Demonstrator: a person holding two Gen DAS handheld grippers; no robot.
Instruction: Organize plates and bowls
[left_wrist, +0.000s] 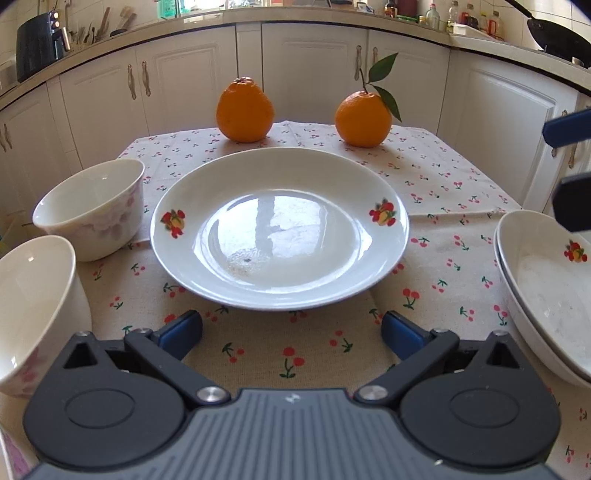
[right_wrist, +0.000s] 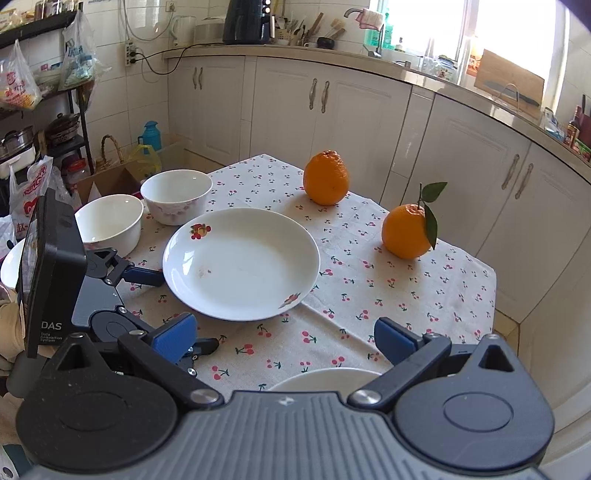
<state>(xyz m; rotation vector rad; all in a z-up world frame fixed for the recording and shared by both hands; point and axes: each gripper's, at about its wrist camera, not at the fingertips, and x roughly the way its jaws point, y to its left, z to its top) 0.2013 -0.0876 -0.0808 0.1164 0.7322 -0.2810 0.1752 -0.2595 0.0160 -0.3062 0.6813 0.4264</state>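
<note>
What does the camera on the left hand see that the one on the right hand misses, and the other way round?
Only the left view shows the stacked plates at the right edge and a black pan on the counter. Only the right view shows the cluttered shelf with bags and the blue flask on the floor. Both share the big plate, two oranges and the bowls.

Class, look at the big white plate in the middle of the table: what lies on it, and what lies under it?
Nothing lies on the plate except a small speck and a faint smear near its centre. It rests on the cherry-print tablecloth; the cloth directly beneath it is covered and cannot be seen.
</note>
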